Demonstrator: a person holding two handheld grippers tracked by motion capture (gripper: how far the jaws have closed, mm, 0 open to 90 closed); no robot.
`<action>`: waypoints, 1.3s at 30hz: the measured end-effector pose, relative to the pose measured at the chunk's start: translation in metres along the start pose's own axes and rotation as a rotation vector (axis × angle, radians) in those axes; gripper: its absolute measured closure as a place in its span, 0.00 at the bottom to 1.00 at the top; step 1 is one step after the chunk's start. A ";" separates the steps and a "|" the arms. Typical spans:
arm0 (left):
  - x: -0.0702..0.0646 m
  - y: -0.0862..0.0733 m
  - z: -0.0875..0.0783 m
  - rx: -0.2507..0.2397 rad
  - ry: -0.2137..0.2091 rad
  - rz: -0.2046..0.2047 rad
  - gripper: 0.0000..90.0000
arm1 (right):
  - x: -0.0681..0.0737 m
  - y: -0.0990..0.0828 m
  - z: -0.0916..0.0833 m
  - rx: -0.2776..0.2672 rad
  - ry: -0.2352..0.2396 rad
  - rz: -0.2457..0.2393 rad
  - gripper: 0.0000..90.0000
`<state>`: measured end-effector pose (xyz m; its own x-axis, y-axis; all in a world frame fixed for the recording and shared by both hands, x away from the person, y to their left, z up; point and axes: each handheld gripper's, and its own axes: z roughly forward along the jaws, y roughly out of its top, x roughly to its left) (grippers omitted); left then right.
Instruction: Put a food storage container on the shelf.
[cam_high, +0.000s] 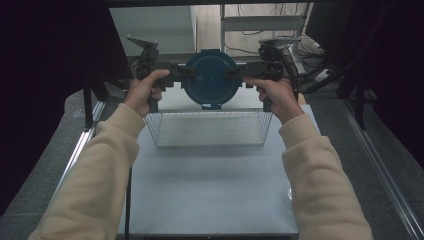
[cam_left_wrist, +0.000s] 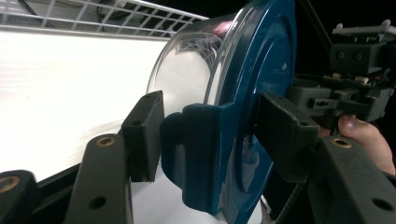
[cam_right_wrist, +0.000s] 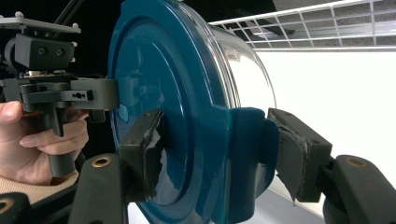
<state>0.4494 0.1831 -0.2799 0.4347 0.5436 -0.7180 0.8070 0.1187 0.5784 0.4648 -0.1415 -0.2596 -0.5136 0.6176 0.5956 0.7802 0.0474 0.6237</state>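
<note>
High view: a person in cream sleeves holds a round container (cam_high: 210, 77) on edge between the left gripper (cam_high: 186, 73) and the right gripper (cam_high: 235, 73), its dark blue lid facing the camera, lifted above the far edge of a wire basket (cam_high: 165, 136) that stands on a pale table (cam_high: 210, 195). The left gripper view adds what the overhead hides: behind the lid (cam_left_wrist: 254, 93) sits a clear, glossy plastic bowl (cam_left_wrist: 187, 70), and the gripper's two black jaws clamp a blue latch tab (cam_left_wrist: 198, 149) at the rim, one pad on the bowl side, the other on the lid face. The right gripper view shows the same on the opposite rim: the jaws pinch the second latch tab (cam_right_wrist: 245, 154), and the padding on the fingers (cam_right_wrist: 152, 154) is torn and ragged. The lid (cam_right_wrist: 163, 93) is smooth, moulded with concentric raised rings. The basket is thin white wire in a rectangular grid. No writing is legible on lid or bowl
</note>
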 end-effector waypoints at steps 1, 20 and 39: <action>0.002 0.001 0.002 0.004 0.000 -0.006 0.48 | -0.002 0.000 0.002 0.002 -0.003 0.003 0.42; 0.032 0.004 0.027 -0.011 0.025 -0.079 0.49 | -0.041 0.002 0.027 -0.002 0.008 0.092 0.41; 0.059 0.005 0.043 -0.059 0.017 -0.192 0.45 | -0.065 0.005 0.049 -0.045 0.021 0.224 0.37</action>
<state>0.4965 0.1795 -0.3357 0.2678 0.5203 -0.8109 0.8494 0.2698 0.4537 0.5195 -0.1430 -0.3195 -0.3369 0.5921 0.7321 0.8593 -0.1245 0.4961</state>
